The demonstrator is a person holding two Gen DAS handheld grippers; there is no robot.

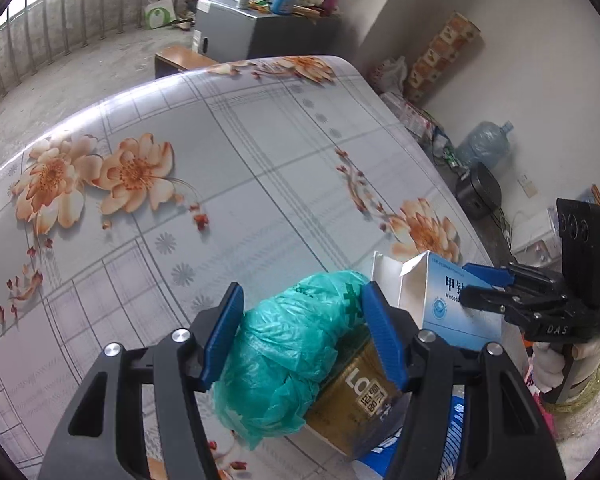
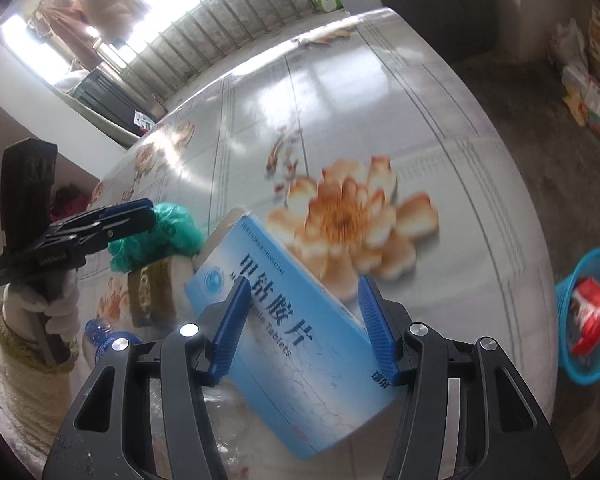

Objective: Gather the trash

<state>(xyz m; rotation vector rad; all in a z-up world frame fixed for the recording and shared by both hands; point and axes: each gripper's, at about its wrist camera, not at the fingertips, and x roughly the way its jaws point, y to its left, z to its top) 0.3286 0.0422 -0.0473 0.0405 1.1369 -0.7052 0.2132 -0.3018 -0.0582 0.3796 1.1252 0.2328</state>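
A crumpled green plastic bag (image 1: 284,344) sits between the blue pads of my left gripper (image 1: 303,300), which is shut on it. The bag rests on a brown-gold carton (image 1: 356,400) lying on the flowered table (image 1: 220,200). Just to its right, my right gripper (image 2: 304,292) is shut on a blue-and-white medicine box (image 2: 300,340), held tilted with its end flap open. From the right wrist view, the left gripper (image 2: 140,220) shows at the left with the green bag (image 2: 172,228) at its tips, above the carton (image 2: 152,296).
A blue-capped plastic bottle (image 2: 100,332) lies by the carton at the table's near edge. A blue basket (image 2: 588,320) on the floor to the right holds a red wrapper (image 2: 592,312). A grey cabinet (image 1: 236,28) and a water jug (image 1: 484,144) stand beyond the table.
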